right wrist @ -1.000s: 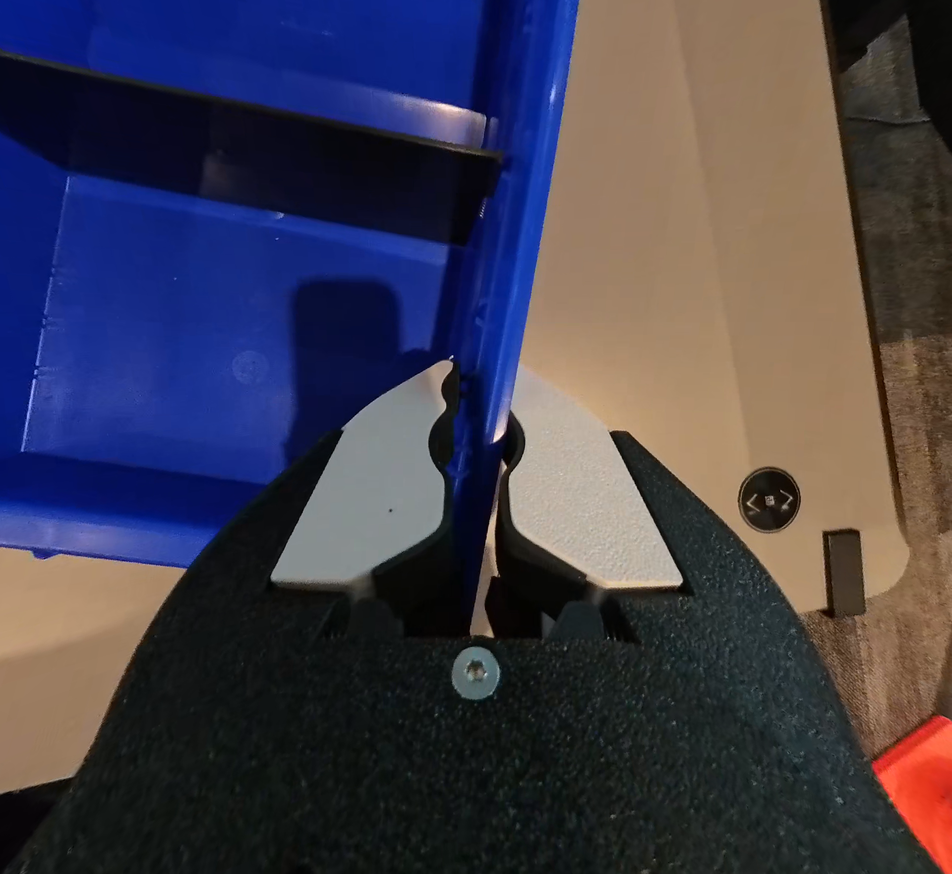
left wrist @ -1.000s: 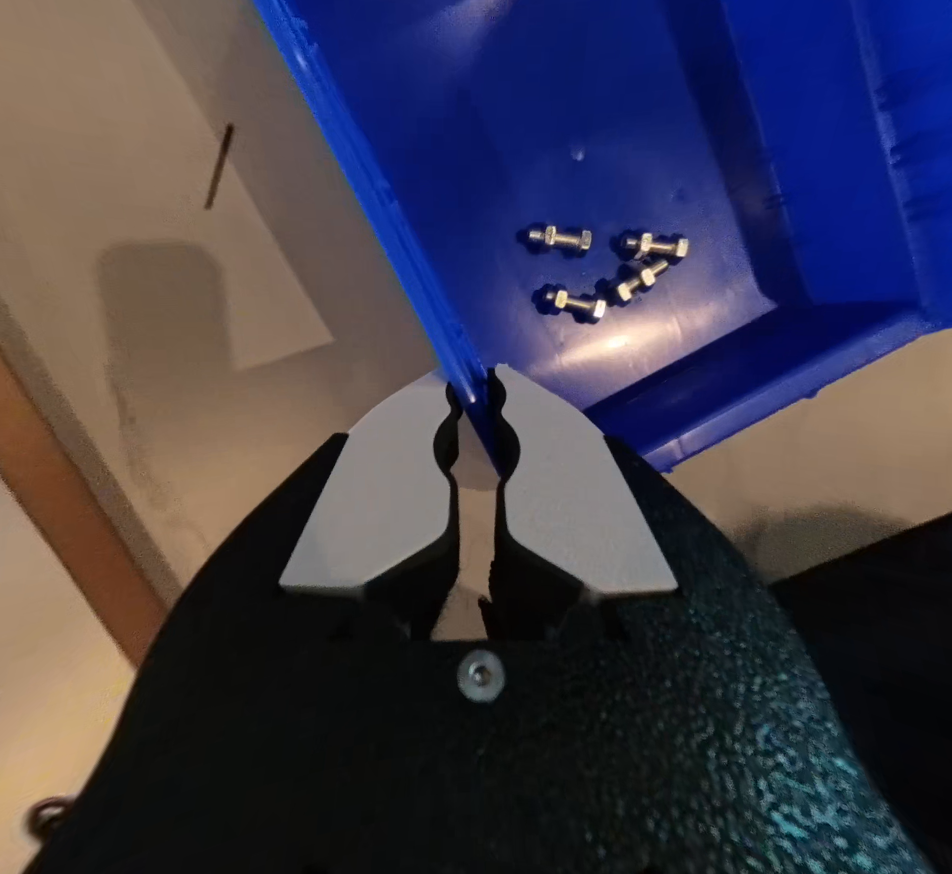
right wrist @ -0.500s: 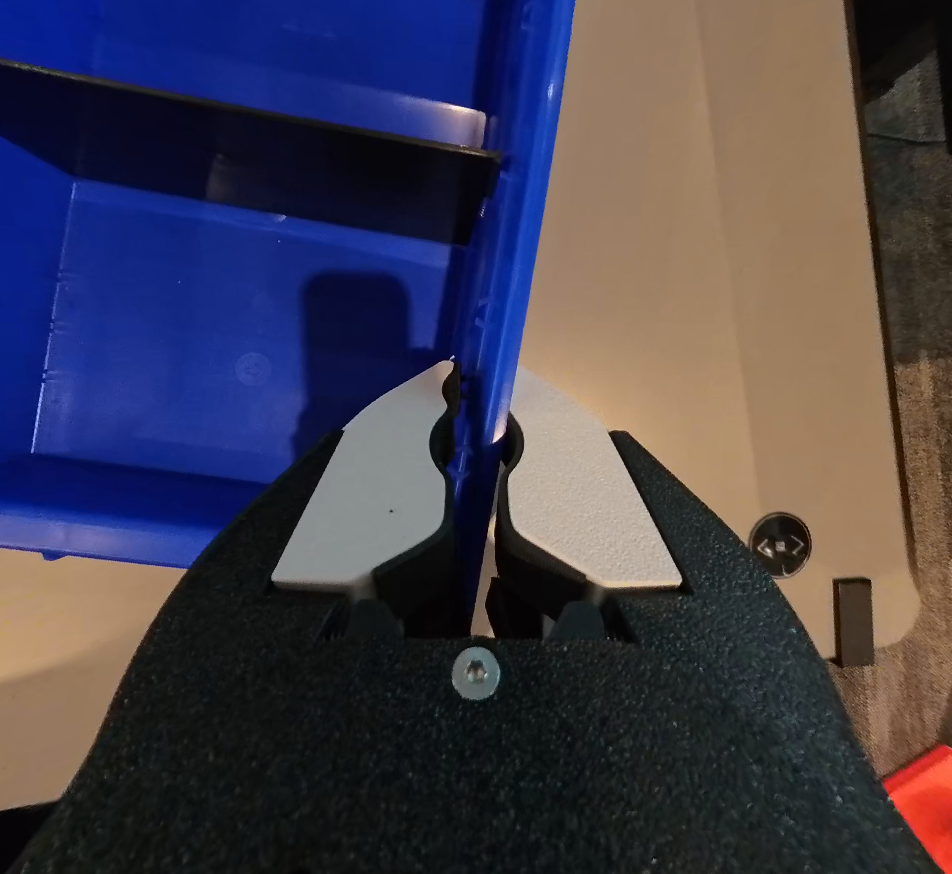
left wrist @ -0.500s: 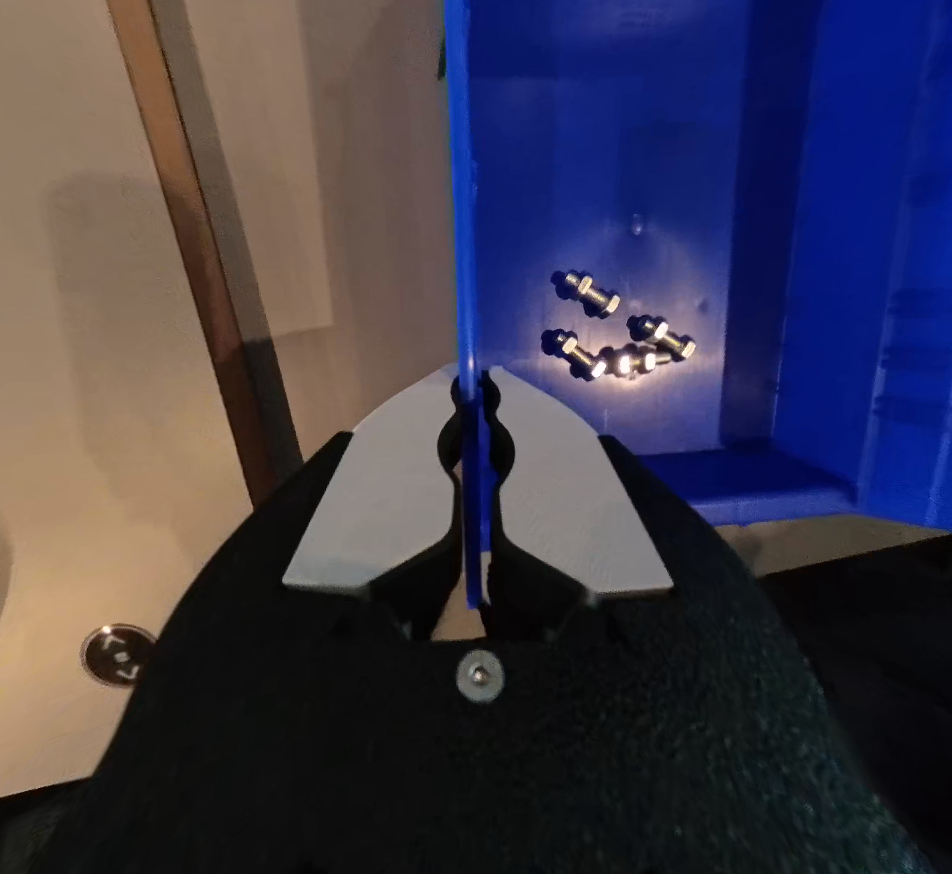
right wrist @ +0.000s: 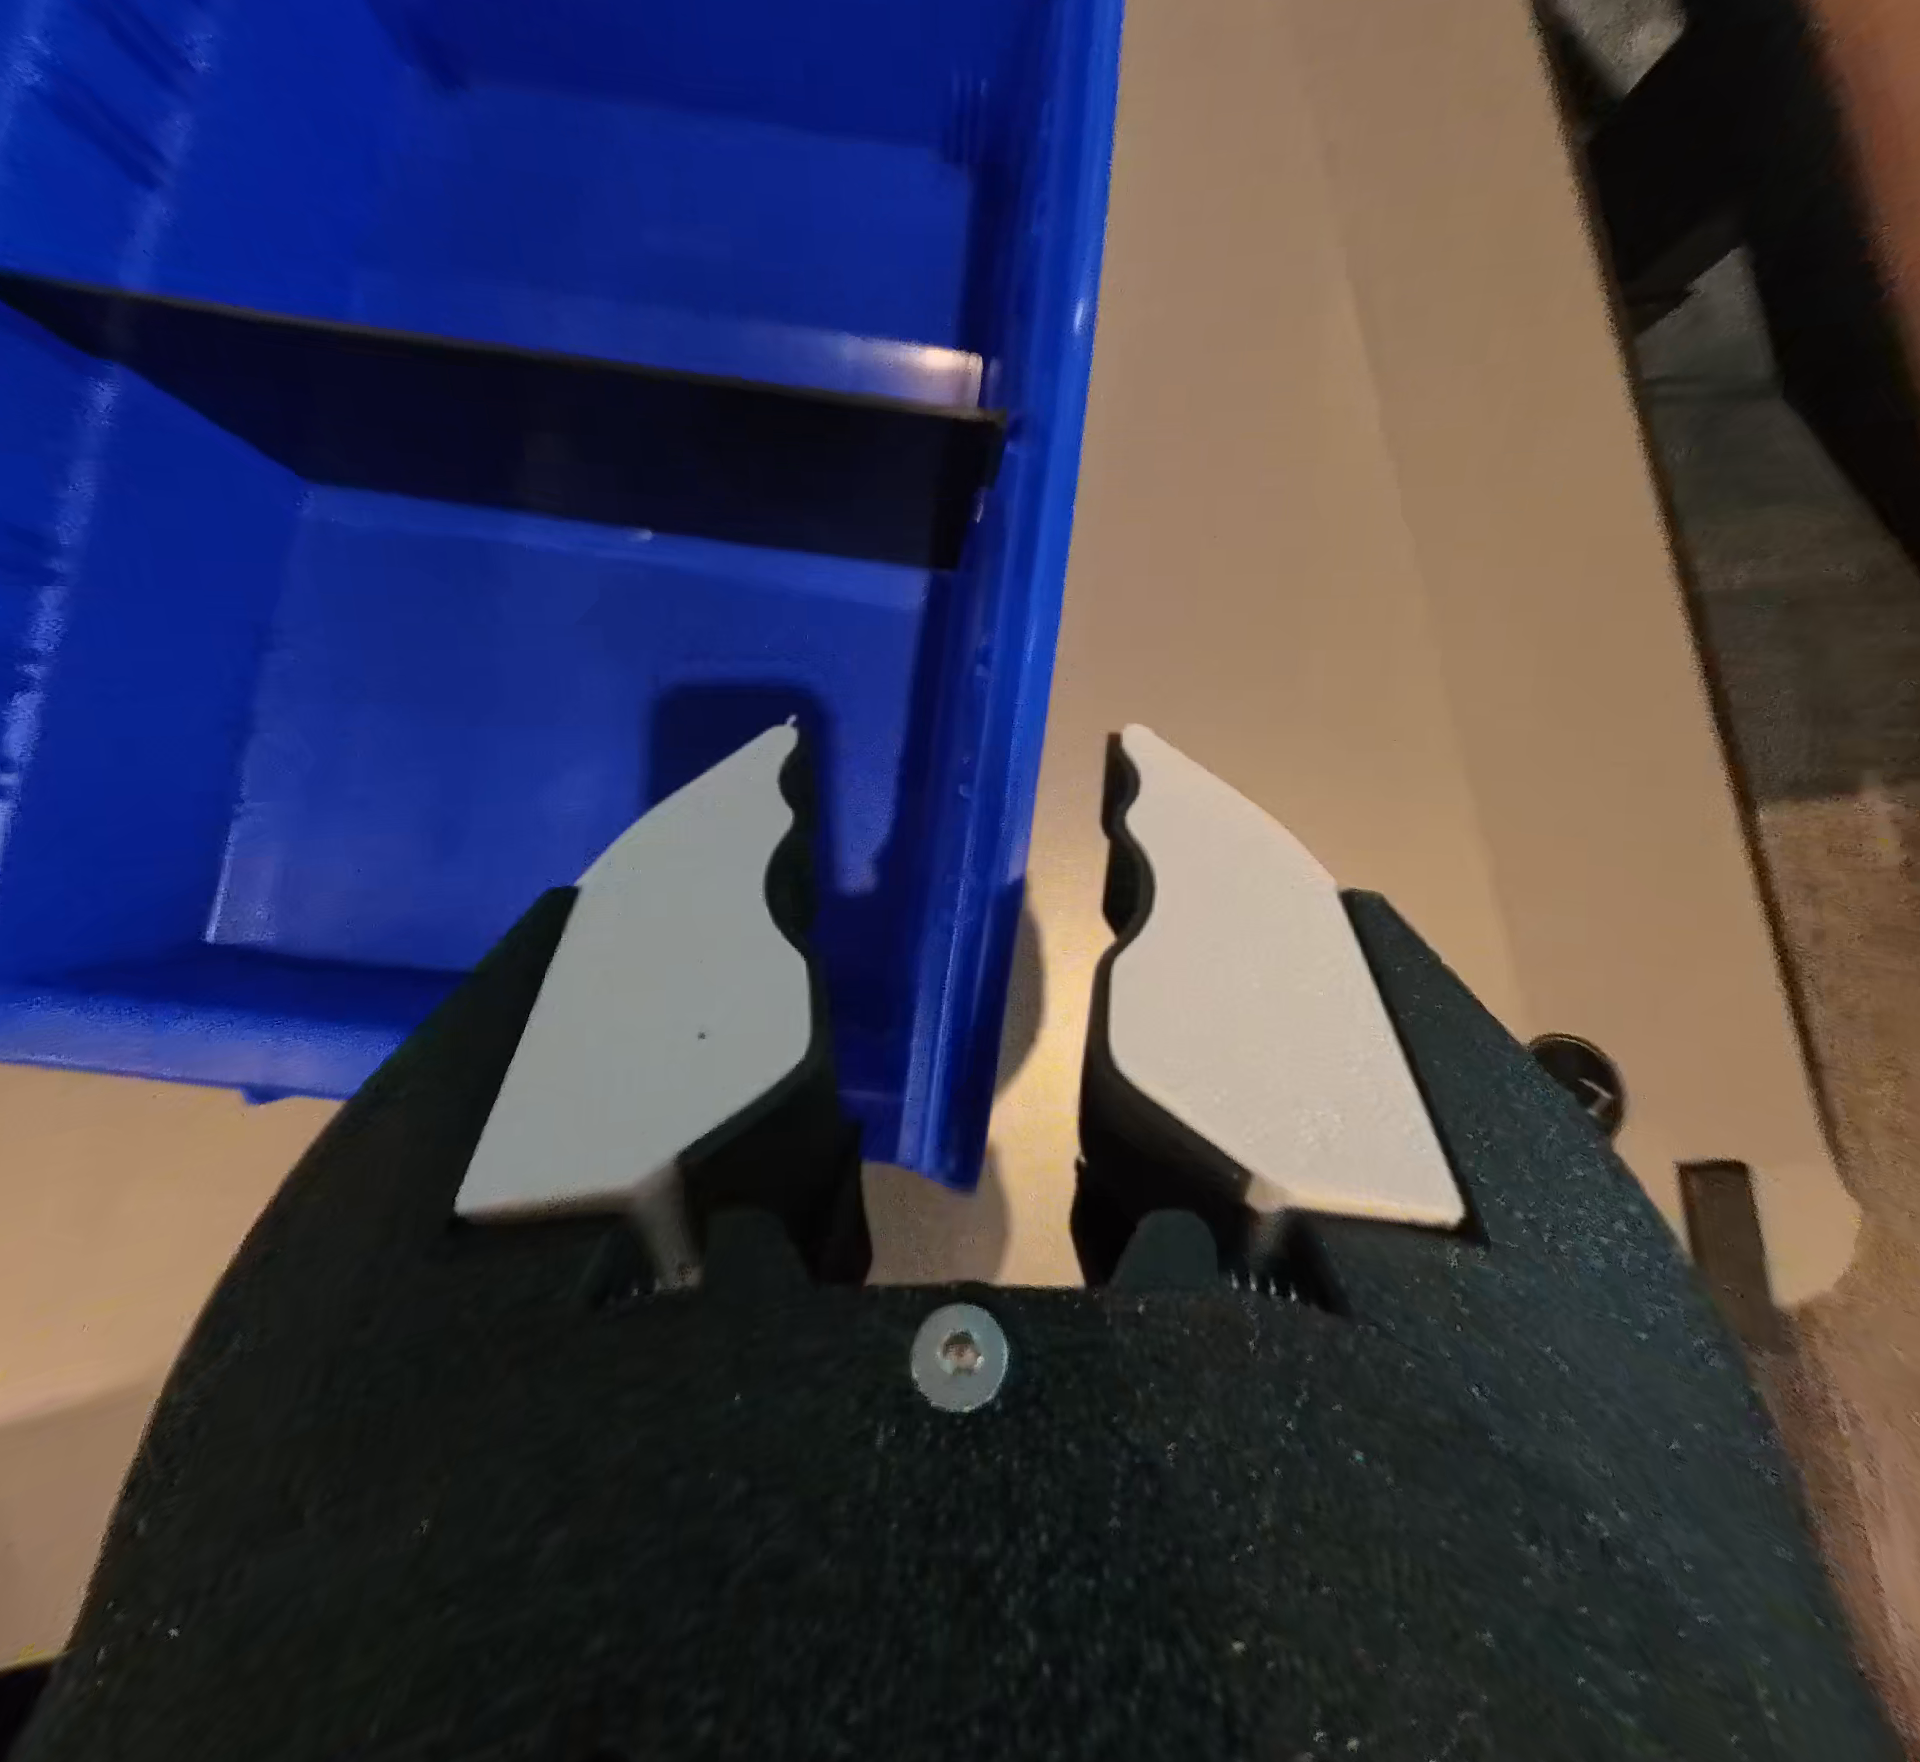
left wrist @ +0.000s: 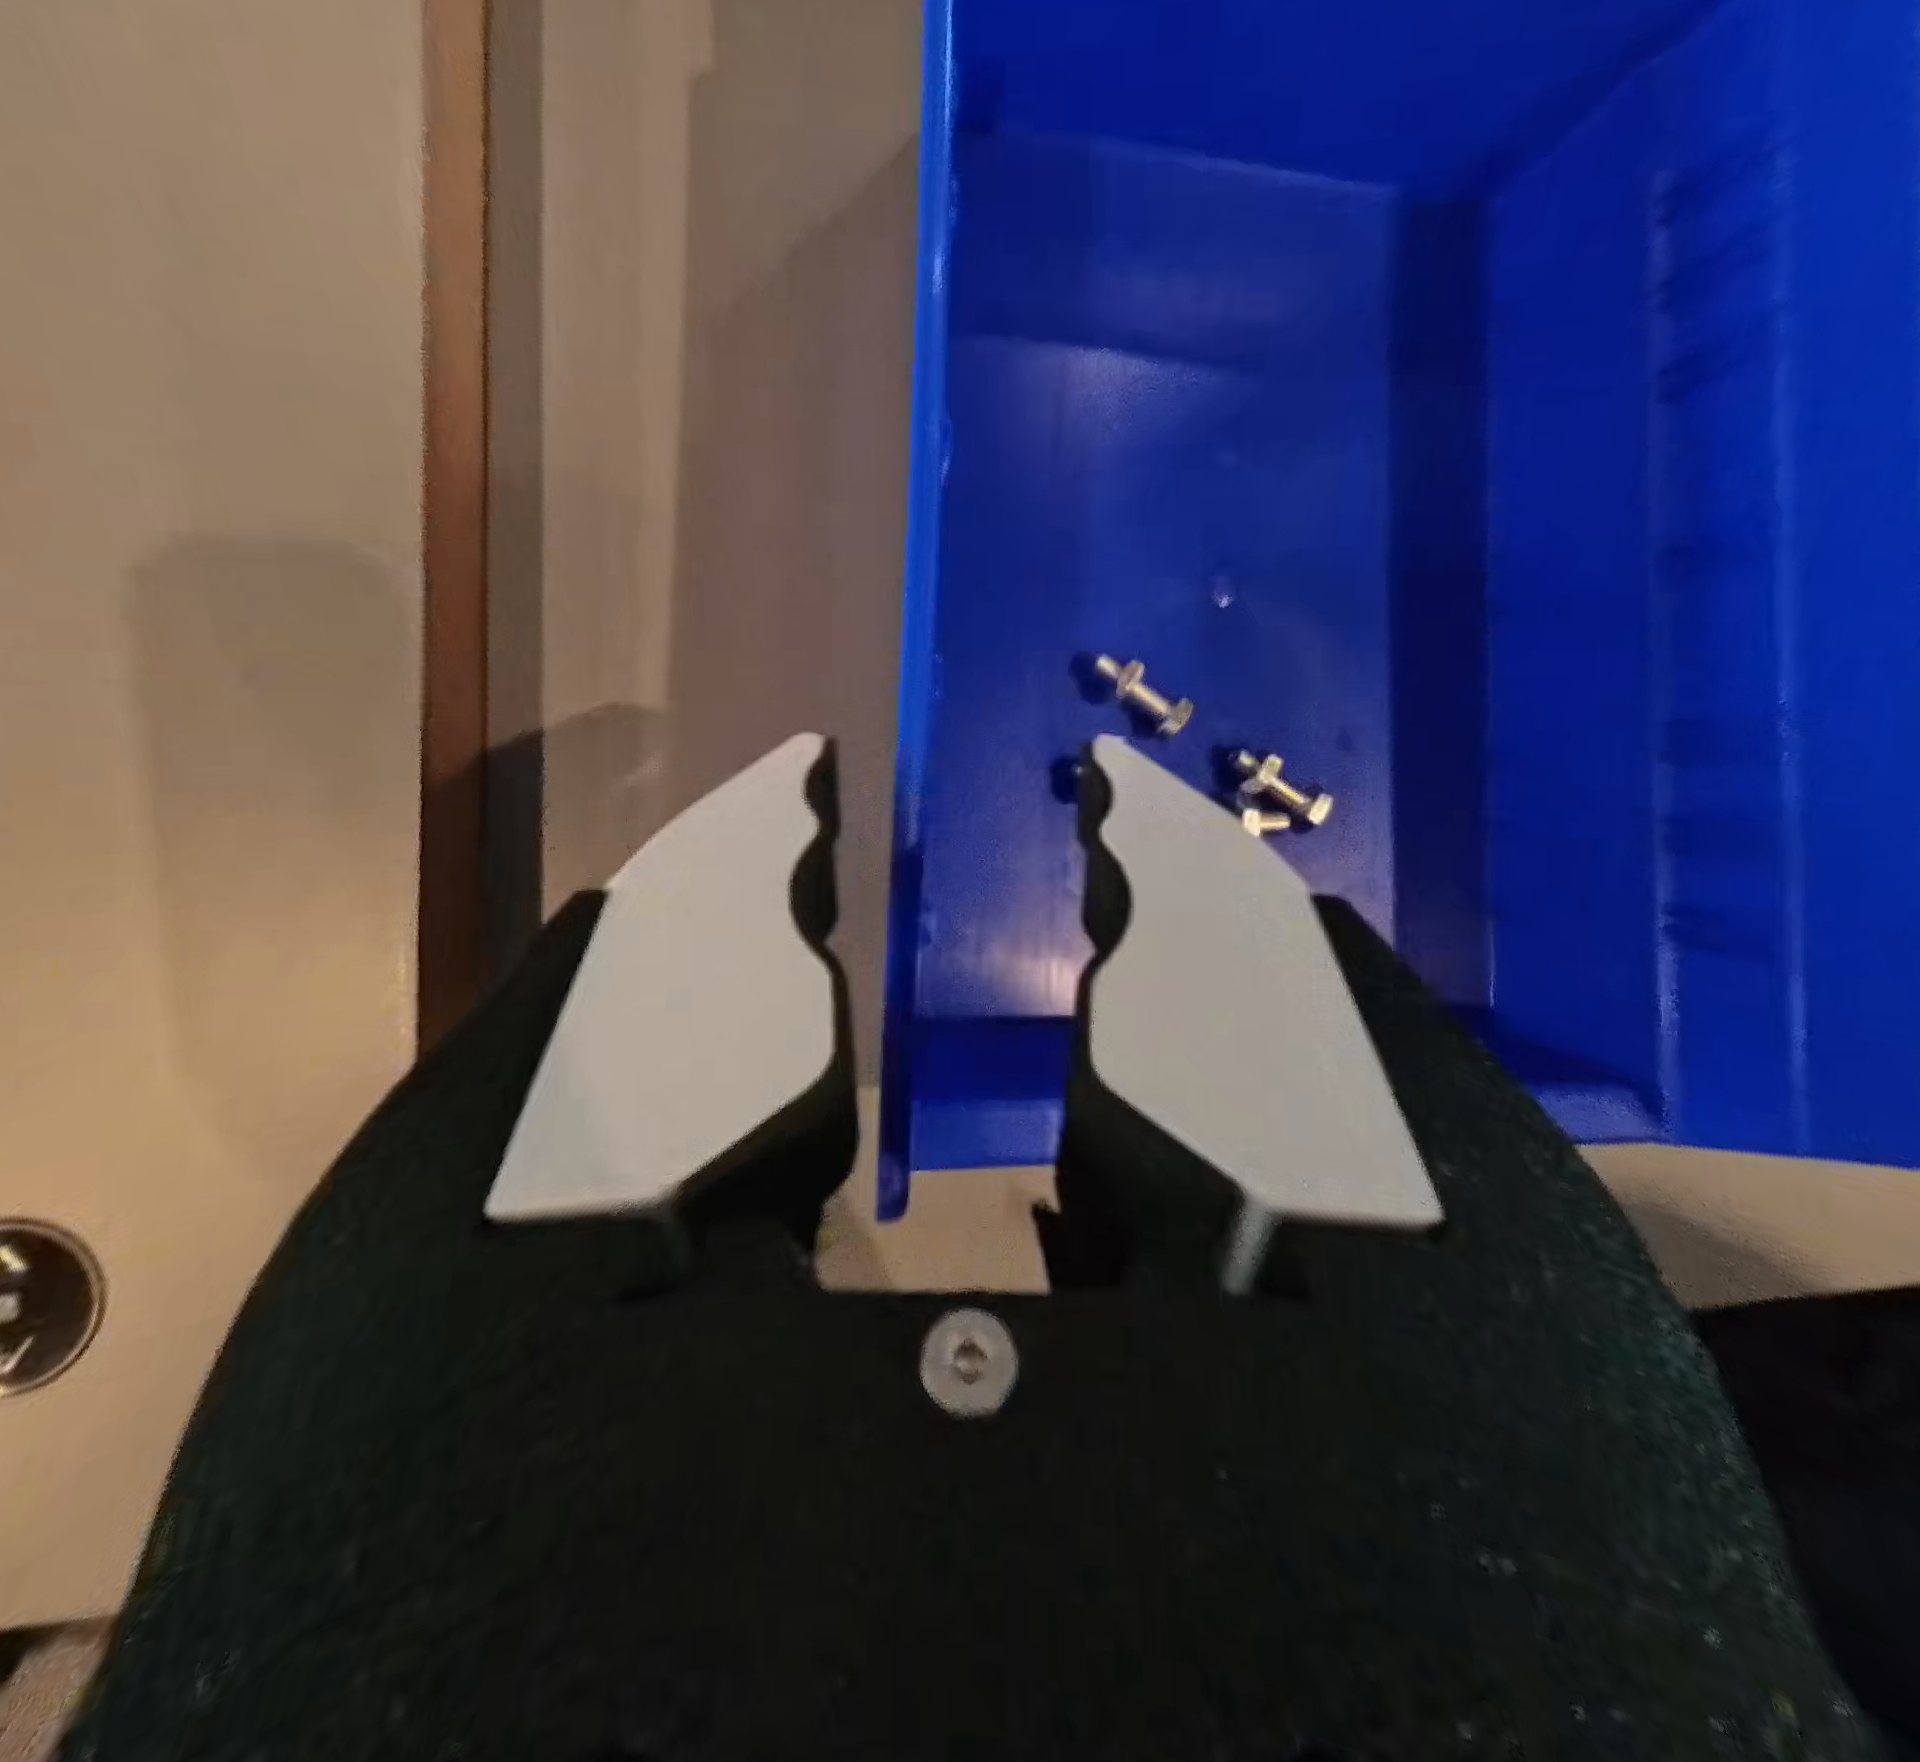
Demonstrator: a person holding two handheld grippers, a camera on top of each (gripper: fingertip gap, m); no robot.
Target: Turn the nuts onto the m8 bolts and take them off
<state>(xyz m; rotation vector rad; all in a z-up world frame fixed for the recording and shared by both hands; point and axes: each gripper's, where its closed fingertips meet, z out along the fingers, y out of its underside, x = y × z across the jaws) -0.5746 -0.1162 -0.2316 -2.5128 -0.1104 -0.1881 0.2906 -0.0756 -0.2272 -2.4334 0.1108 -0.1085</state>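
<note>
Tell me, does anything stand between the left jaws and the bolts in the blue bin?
Yes. The left gripper is open and straddles the blue bin's side wall; that wall stands between its jaws. The bolts lie on the bin floor just beyond the inner finger, which hides some.

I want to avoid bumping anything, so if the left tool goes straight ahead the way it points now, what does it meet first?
Probably the blue bin's side wall: it stands between the open left tool fingers, untouched. The right finger heads toward the bolts, though depth is unclear.
</note>
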